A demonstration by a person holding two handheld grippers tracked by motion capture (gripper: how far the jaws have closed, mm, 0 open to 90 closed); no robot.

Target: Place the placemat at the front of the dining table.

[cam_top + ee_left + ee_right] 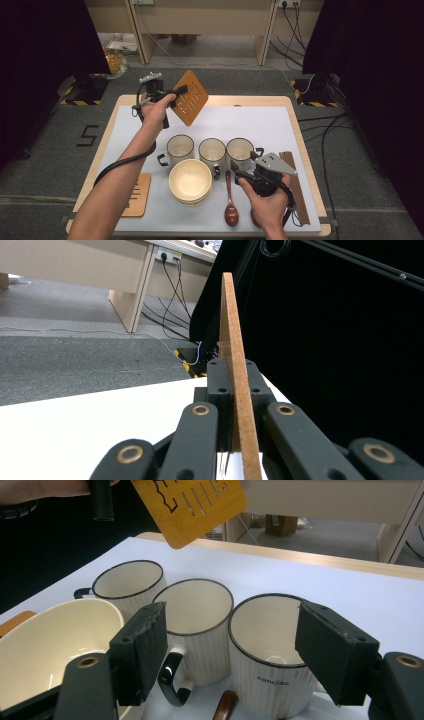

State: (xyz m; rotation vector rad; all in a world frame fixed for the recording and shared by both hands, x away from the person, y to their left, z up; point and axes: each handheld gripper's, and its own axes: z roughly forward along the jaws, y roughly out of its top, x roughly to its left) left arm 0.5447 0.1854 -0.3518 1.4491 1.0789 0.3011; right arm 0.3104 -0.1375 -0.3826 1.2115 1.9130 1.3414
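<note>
Left gripper: raised above the far left part of the table, jaws clamped tight on a wooden trivet, which hangs in the air tilted, clear of the white mat.
Trivet in the jaws: in the left gripper view the board stands on edge between the two black jaws, pressed from both sides; its upper end rises well past the jaw tips.
Right gripper: held low at the near right, jaws spread wide with nothing between the pads; in the right gripper view they frame the right mug without touching it.
Mugs: three cream, dark-rimmed mugs stand in a row at mid-table, left mug, middle mug and right mug; all look empty.
Bowl: cream bowl just in front of the left and middle mugs, empty.
Other tableware: wooden spoon lies beside the bowl; second trivet lies flat at the near left edge; dark chopsticks lie along the right edge.
Hard to make out: the trivet's cut-out pattern is cropped at the top of the right gripper view; the right hand covers the near end of the chopsticks.
</note>
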